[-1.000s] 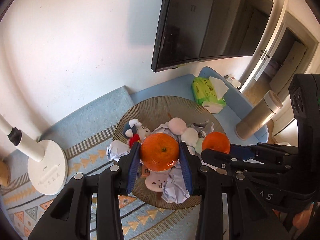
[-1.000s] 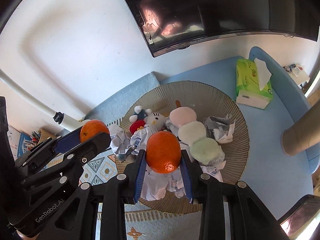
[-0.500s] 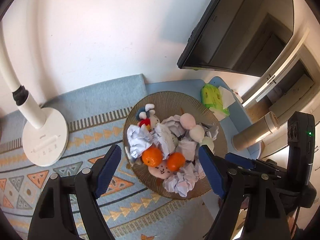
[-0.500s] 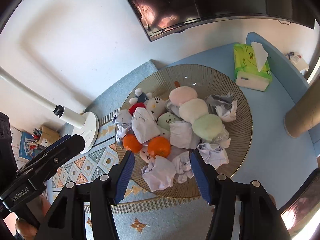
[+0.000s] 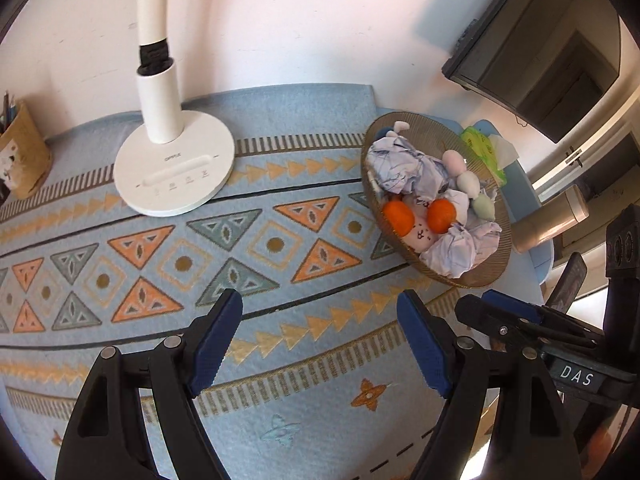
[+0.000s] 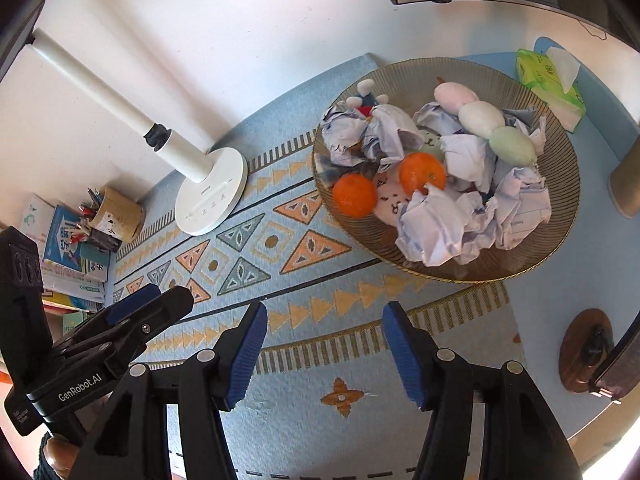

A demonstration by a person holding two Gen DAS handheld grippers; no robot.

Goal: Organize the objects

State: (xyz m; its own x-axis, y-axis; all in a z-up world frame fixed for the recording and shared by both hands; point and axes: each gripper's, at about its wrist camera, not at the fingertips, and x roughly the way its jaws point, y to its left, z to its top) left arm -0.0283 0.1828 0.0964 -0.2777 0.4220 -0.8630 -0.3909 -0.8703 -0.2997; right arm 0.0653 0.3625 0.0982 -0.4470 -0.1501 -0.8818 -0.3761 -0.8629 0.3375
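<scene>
Oranges [image 6: 354, 195] rest in the basket [image 6: 560, 236]; both grippers' [image 5: 320, 340] [image 6: 322, 350] spread, empty jaws should pull clear without snagging paper.

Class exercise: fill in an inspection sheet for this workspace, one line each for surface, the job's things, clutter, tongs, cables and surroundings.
Surface: patterned blue mat over a blue table.
Job's things: two oranges, plush toys and crumpled paper lie in the ribbed tray.
Clutter: lamp base, pen holder, books, tissue pack.
Tongs: left tongs and right tongs open, empty, above the mat.
Cables: nothing seen.
Surroundings: white wall, dark screen.
</scene>
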